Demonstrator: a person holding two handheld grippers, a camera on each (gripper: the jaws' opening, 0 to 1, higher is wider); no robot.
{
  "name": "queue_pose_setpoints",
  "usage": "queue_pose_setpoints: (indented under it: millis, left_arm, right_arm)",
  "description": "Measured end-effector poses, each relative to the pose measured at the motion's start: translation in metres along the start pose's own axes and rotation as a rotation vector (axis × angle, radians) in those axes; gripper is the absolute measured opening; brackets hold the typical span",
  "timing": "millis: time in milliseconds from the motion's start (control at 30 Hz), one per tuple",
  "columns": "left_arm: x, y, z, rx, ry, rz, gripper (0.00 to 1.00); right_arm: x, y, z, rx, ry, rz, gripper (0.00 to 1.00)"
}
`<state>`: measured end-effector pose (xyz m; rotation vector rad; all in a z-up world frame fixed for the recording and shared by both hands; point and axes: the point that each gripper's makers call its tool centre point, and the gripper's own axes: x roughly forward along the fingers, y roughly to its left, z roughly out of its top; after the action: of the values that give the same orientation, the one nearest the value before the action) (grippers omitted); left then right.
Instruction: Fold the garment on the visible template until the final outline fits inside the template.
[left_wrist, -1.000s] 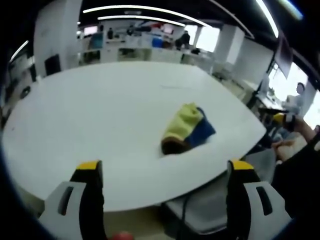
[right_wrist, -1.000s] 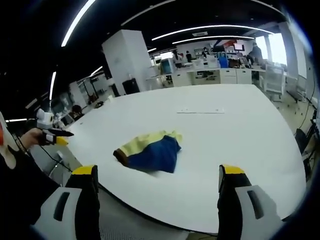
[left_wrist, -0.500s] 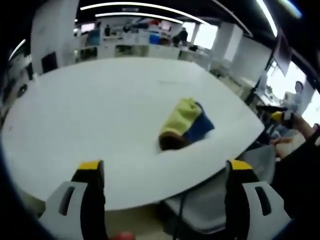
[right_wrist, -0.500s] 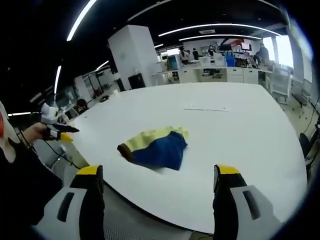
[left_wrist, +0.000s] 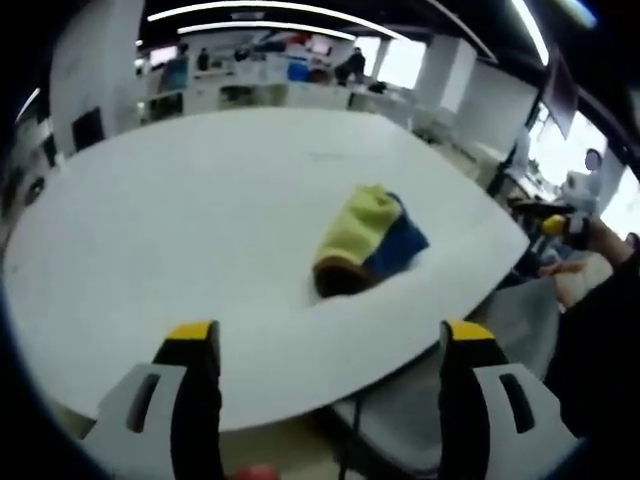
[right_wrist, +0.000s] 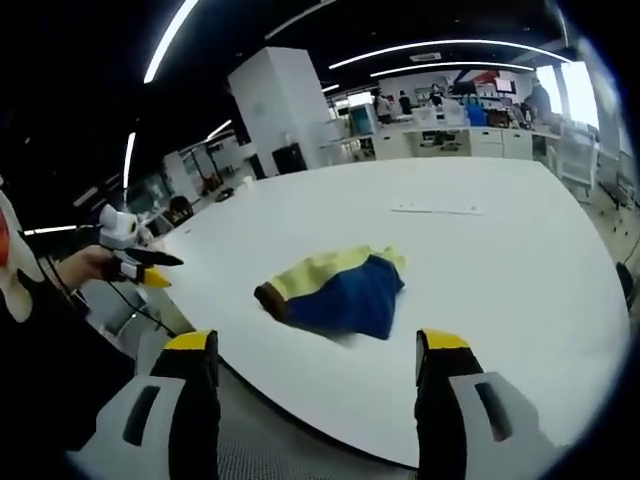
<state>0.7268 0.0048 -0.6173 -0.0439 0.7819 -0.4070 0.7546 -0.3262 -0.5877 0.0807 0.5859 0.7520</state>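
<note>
White table (left_wrist: 150, 220) — large, rounded, pale-topped — is seen under both grippers, with an open office of desks and ceiling strip lights behind it. No drawn template outline can be made out on the surface; only a faint thin strip (right_wrist: 440, 209) is noted on the far part of the top in the right gripper view, and whether it belongs to a template cannot be told.

Garment (left_wrist: 365, 240): one bunched heap, yellow and blue with a dark brown end, lying toward the near edge of the table, in contact with nothing else. In the right gripper view it (right_wrist: 338, 290) is seen with the blue side facing the camera and the yellow behind.

Left gripper (left_wrist: 325, 345): jaws well apart, nothing between them, held off the near edge of the table, short of the garment. Right gripper (right_wrist: 315, 355): likewise spread and empty, also held off the table edge. Each gripper is seen from the other's camera at the side of the view, carried in a hand (right_wrist: 85, 265).

Step judged: approach — no fold has been begun, and the garment is not yet laid flat. The next move is judged to call for both grippers being brought in over the heap, so that it can be pinched at separate edges and spread out.

Containers: none identified on the table.
</note>
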Motion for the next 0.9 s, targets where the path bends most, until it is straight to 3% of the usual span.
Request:
queue_pose_setpoints:
  millis: [133,467,567,900]
  left_arm:
    - [0.007,0.0,-0.003,0.013,0.005,-0.008,0.82]
    - [0.023,-0.001,-0.011,0.034,0.026,-0.026,0.78]
    - [0.027,0.001,-0.012,0.036,0.034,-0.024,0.76]
    - [0.036,0.0,-0.014,0.049,0.04,-0.031,0.72]
  right_arm:
    - [0.008,0.01,-0.003,-0.006,0.003,0.041,0.73]
    - [0.026,0.025,-0.017,-0.033,0.055,0.079,0.69]
    - [0.031,0.022,-0.017,-0.058,0.049,0.046,0.66]
    - [0.044,0.027,-0.023,-0.102,0.055,0.039,0.6]
